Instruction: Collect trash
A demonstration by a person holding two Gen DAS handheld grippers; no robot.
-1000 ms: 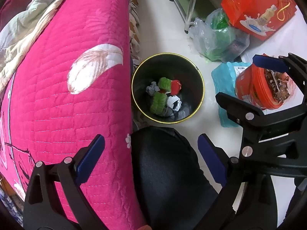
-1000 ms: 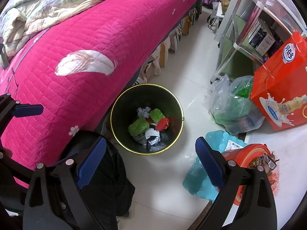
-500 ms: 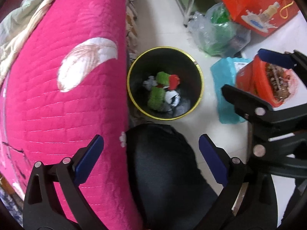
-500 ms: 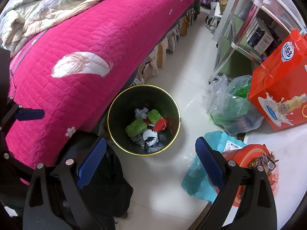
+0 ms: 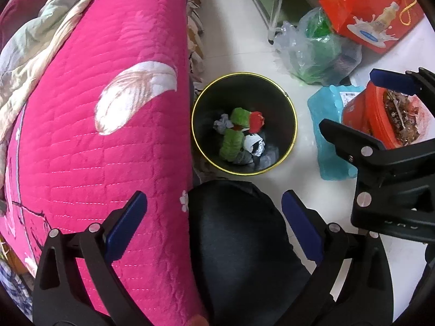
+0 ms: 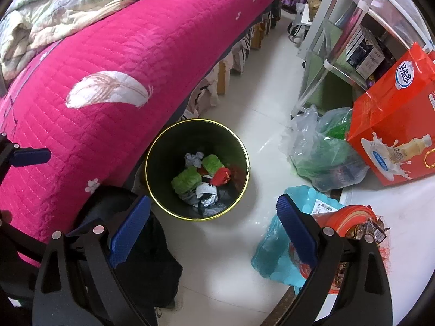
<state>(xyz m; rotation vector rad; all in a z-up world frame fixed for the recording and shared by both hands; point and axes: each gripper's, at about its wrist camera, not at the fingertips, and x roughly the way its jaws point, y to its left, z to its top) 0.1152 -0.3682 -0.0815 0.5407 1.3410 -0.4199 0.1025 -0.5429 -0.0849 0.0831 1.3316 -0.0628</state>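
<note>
Two wide-open empty claws, left claw (image 5: pixel 214 222), right claw (image 6: pixel 213 224), above trash bin (image 6: pixel 152 154)

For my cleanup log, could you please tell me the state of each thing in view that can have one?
left gripper: open, holding nothing
right gripper: open, holding nothing
trash bin: upright, no lid, partly filled with crumpled trash
clear plastic bag: on floor, slumped, stuffed
blanket: rumpled on the bed

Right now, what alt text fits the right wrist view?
An open hand-held gripper hangs empty above a round black yellow-rimmed trash bin holding crumpled green, red and white scraps, on white floor beside a bed's pink quilted cover.
</note>
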